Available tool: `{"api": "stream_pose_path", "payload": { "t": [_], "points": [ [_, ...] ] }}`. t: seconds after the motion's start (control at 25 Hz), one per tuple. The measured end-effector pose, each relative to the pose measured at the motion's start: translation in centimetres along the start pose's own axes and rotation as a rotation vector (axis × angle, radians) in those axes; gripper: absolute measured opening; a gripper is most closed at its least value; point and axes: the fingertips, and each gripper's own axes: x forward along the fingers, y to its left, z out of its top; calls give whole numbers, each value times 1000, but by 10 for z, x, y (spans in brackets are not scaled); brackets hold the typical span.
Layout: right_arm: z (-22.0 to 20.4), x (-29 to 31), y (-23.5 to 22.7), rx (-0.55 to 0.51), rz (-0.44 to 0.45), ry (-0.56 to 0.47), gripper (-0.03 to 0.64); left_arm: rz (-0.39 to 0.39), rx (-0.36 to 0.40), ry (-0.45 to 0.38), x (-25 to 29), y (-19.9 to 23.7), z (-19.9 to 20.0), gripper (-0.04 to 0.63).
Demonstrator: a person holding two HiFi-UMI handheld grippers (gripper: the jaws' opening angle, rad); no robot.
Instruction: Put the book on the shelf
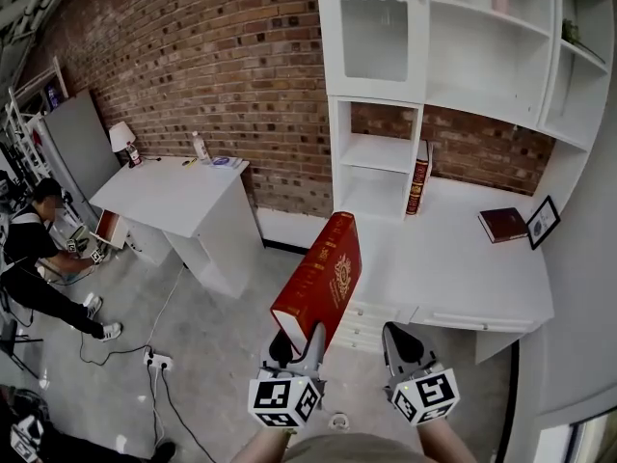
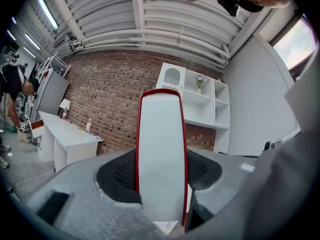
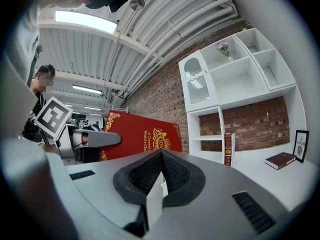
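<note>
My left gripper is shut on the lower end of a large red book with gold print, held tilted up in front of the white desk. In the left gripper view the book's white page edge stands upright between the jaws of that gripper. My right gripper hangs beside it, shut and empty; its pads meet at the tip. The white shelf unit stands on the desk; a red book stands upright by its lower compartment.
A dark red book lies on the desk next to a small picture frame. A second white table stands to the left by the brick wall. A person crouches at the far left. Cables and a power strip lie on the floor.
</note>
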Motion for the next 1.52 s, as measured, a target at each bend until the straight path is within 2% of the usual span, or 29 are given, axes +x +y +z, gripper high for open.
{"api": "stream_pose_path", "payload": {
  "t": [0.4, 0.84, 1.52],
  "points": [
    [1, 39, -12, -5, -40, -10, 6, -35, 3, 1, 38, 22, 3, 243],
    [4, 58, -29, -9, -74, -2, 6, -65, -13, 11, 74, 28, 5, 244],
    [2, 108, -89, -7, -39, -3, 6, -51, -12, -2, 146, 20, 3, 243]
  ]
}}
